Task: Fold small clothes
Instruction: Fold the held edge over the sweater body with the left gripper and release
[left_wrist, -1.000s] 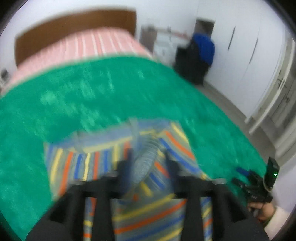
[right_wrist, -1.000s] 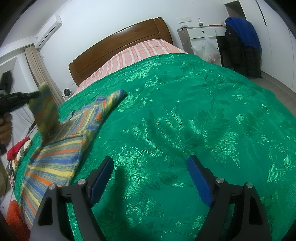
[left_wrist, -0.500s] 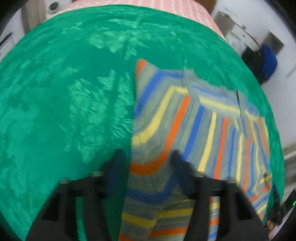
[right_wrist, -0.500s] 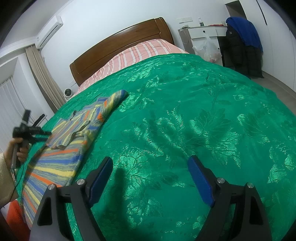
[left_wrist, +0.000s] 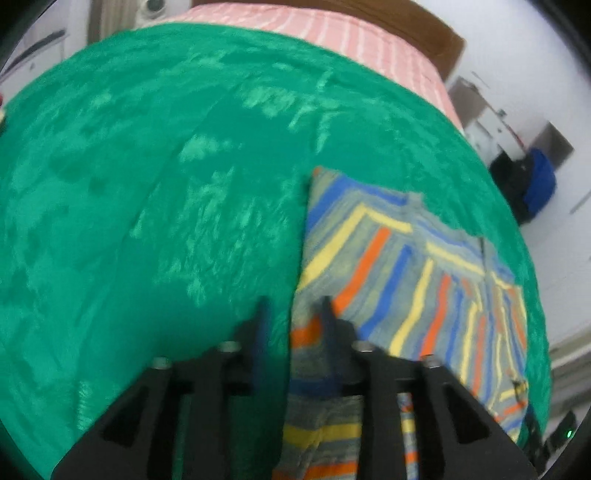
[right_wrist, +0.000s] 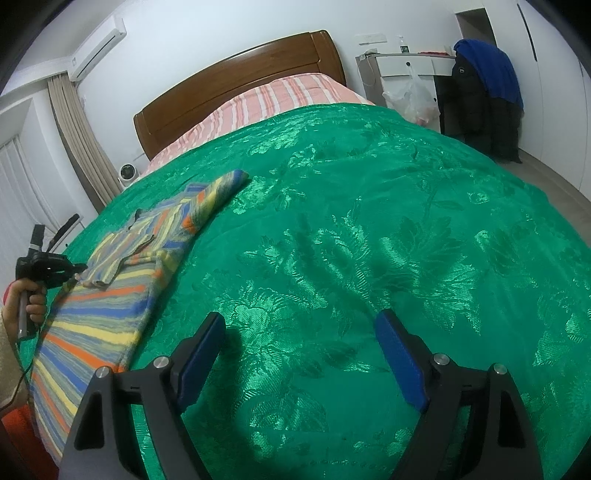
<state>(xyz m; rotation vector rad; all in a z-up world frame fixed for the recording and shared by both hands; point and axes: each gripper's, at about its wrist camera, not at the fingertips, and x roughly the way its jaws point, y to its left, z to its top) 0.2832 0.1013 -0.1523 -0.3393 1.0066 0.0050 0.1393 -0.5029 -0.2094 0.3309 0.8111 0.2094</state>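
A small sweater (right_wrist: 110, 314) striped in grey, blue, orange and yellow lies flat on the green bedspread (right_wrist: 369, 221), with one sleeve folded across its body. In the left wrist view the sweater (left_wrist: 406, 266) fills the lower right. My left gripper (left_wrist: 295, 317) points down at the sweater's left edge. Its jaws are opening, with the edge of the cloth between them and the left pad clear of it. From the right wrist view the left gripper (right_wrist: 75, 278) sits at the folded sleeve's cuff. My right gripper (right_wrist: 299, 350) hovers open over bare bedspread, holding nothing.
A wooden headboard (right_wrist: 240, 74) and pink striped sheet (right_wrist: 266, 99) are at the far end of the bed. A white cabinet with a plastic bag (right_wrist: 406, 92) and hanging coats (right_wrist: 484, 92) stand to the right. A hand (right_wrist: 29, 302) grips the left tool.
The left gripper brought the raised sleeve down and across the sweater, and the sleeve now lies folded on it. The right gripper has not moved.
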